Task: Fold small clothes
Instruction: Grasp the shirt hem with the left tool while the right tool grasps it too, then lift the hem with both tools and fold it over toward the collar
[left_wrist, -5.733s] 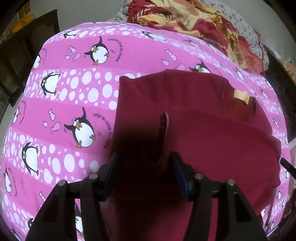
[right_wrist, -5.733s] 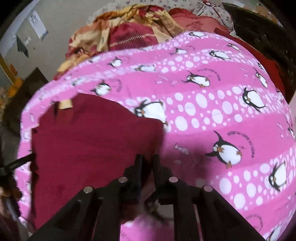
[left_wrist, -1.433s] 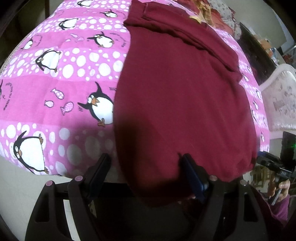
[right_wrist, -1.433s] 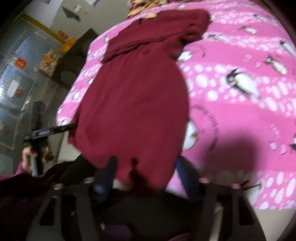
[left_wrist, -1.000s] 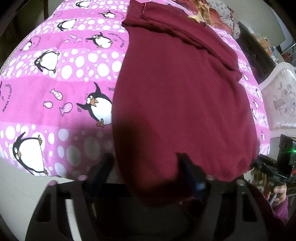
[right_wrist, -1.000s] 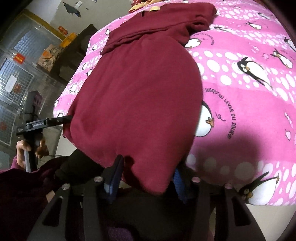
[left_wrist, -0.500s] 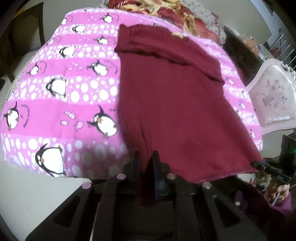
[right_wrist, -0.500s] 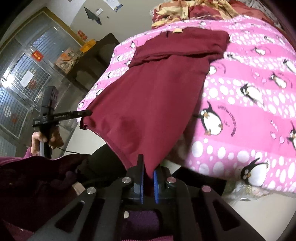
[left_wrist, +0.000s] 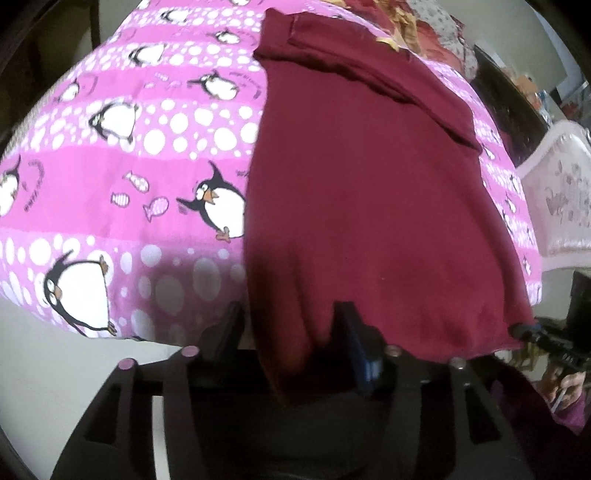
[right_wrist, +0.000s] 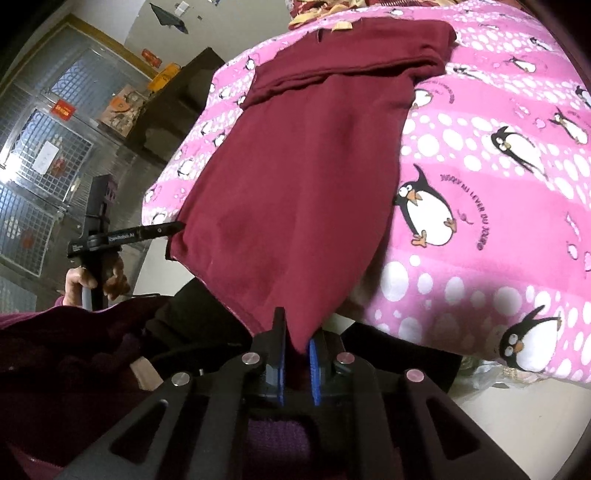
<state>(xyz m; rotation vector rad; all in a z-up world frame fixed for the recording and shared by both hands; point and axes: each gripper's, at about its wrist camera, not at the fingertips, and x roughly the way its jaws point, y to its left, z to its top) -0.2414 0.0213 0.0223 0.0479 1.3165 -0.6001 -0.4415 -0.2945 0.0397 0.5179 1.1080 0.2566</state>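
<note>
A: How is the left gripper (left_wrist: 291, 332) standing?

B: Its jaws are opening. They stand about half apart, and the near hem of the maroon garment (left_wrist: 369, 192) hangs between them. The pads do not press on the cloth.

A: And the right gripper (right_wrist: 295, 354)?

B: Its jaws are nearly together, with blue pads, and they are opening a little. The other near corner of the garment comes down to a point between the pads, and they hold it.

A: Where does the garment lie?

B: On the pink penguin blanket (left_wrist: 122, 177) that covers the bed. Its near hem hangs over the blanket's near edge, at the grippers. Its far part is folded across, close to the blanket's far edge, and a small yellow label (right_wrist: 341, 25) shows there.

A: What is past the blanket?

B: At its far edge, a heap of red and yellow cloth (left_wrist: 410, 22). To the right of the blanket, a white carved piece of furniture (left_wrist: 557, 195).
</note>
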